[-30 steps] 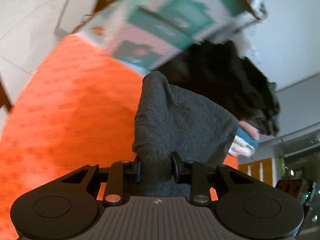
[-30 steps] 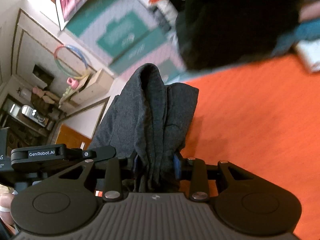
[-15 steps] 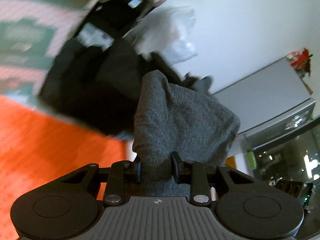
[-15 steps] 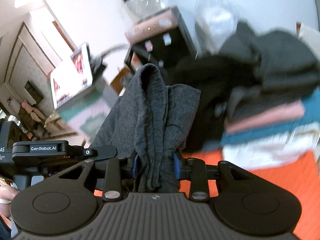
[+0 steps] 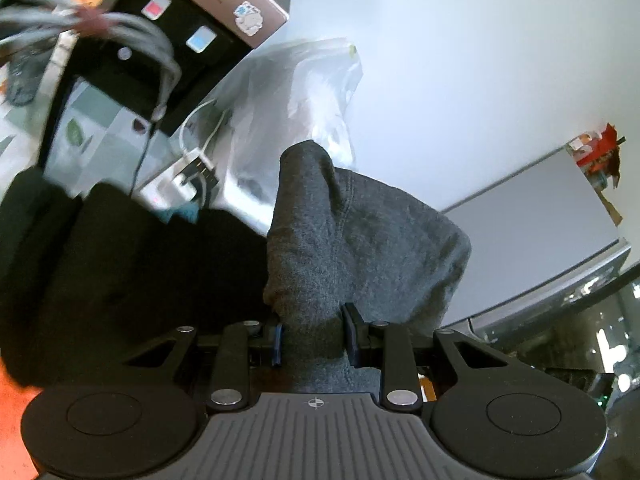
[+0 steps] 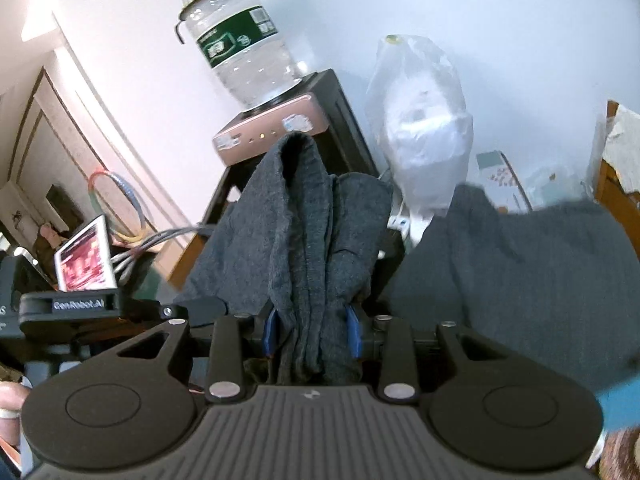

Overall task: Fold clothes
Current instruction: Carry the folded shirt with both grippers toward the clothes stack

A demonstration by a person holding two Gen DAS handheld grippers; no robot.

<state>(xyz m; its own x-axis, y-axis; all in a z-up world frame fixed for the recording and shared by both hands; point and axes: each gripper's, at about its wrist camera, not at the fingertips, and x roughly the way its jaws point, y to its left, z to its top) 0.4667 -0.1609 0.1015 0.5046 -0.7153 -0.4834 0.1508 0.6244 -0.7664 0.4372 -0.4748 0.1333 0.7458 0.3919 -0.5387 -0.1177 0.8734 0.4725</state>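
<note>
My left gripper is shut on a bunched fold of a dark grey garment, which stands up between the jaws. My right gripper is shut on another bunched part of the same grey garment. Both grippers are lifted and tilted up toward the wall. The left gripper's body shows at the left of the right wrist view. The rest of the garment hangs out of view below the grippers.
A pile of dark clothes lies ahead. Behind it are a black water dispenser with a bottle, a white plastic bag, a power strip and a corner of orange table cover.
Both grippers have swung upward with the garment held. The orange table and patterned box dropped out of view, and the dispenser, bag and wall came in.
</note>
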